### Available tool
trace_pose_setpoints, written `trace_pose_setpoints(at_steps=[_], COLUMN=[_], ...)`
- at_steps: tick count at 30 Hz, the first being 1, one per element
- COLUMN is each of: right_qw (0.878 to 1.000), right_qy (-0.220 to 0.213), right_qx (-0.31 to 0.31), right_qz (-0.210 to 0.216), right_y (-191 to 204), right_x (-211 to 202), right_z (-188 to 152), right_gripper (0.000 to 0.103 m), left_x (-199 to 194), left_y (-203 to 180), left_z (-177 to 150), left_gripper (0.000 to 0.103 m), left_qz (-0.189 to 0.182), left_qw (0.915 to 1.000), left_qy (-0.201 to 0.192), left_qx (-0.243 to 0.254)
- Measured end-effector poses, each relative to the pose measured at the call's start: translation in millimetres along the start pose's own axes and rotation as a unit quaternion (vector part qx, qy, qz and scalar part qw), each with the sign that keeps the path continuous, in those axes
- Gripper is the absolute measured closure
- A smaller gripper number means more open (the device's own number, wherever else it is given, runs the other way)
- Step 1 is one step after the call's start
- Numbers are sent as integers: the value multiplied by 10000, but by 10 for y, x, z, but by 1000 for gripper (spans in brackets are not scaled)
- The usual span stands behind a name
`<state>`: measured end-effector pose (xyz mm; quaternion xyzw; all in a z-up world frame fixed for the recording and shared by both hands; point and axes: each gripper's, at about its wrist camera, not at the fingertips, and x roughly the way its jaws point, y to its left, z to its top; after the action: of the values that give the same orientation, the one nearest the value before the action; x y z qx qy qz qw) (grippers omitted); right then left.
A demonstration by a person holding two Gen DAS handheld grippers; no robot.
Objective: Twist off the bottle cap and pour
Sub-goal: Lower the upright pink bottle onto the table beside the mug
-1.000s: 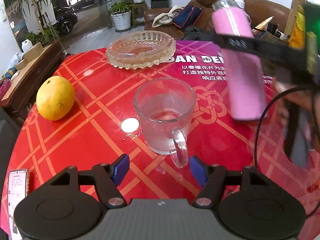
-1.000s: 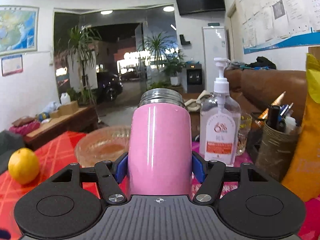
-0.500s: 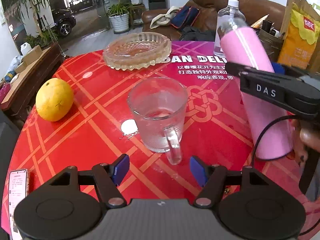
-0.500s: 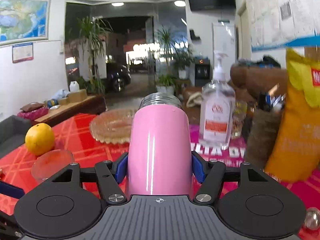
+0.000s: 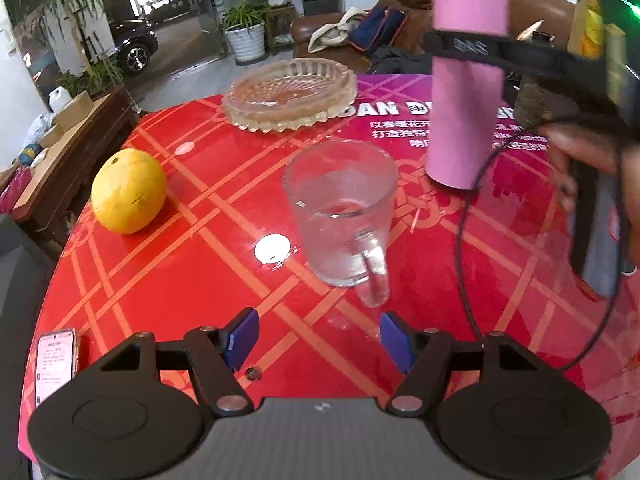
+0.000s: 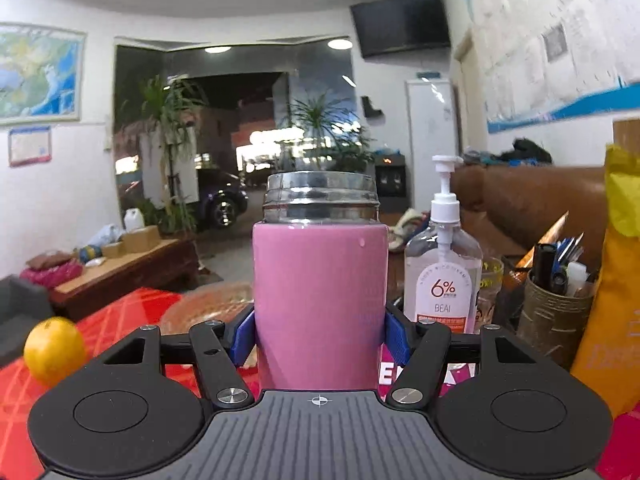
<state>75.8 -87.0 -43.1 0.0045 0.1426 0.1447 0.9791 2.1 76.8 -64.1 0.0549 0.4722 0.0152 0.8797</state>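
My right gripper point(image 6: 320, 338) has its jaws squeezed tight on the pink bottle point(image 6: 320, 304), upright, cap off, w/ its bottom on the red tabletop point(image 5: 180, 272). My left gripper point(image 5: 318, 340) is wide open & holds nothing, just in front of the glass mug point(image 5: 342, 216), which has a bit of water in it.

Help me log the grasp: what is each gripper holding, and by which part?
The right gripper clamps the pink bottle around its lower body, cap already off. The left gripper is open, holding nothing.
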Motion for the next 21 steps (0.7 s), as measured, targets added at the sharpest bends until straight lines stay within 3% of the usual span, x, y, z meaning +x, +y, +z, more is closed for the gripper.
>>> trace_pose_setpoints(at_steps=[9,13,21], right_qw=[9994,9984,9962], right_qy=[250,446,401], right_qx=[-252,-189,60], right_qz=[-23,-276,-771], right_y=[86,106,46], right_x=[-246,-289,-584], right_z=[3,35,-84], right_gripper=[39,39,39], left_x=[-31,-44,-8], left_y=[-12,-44,-80], left_z=[139,188,249], left_gripper=[33,32,32], left_qz=[-159,-205,-305], left_qw=[9996,9994,9989], left_qy=[-139,-209,-251], left_qx=[-177,-175,-267])
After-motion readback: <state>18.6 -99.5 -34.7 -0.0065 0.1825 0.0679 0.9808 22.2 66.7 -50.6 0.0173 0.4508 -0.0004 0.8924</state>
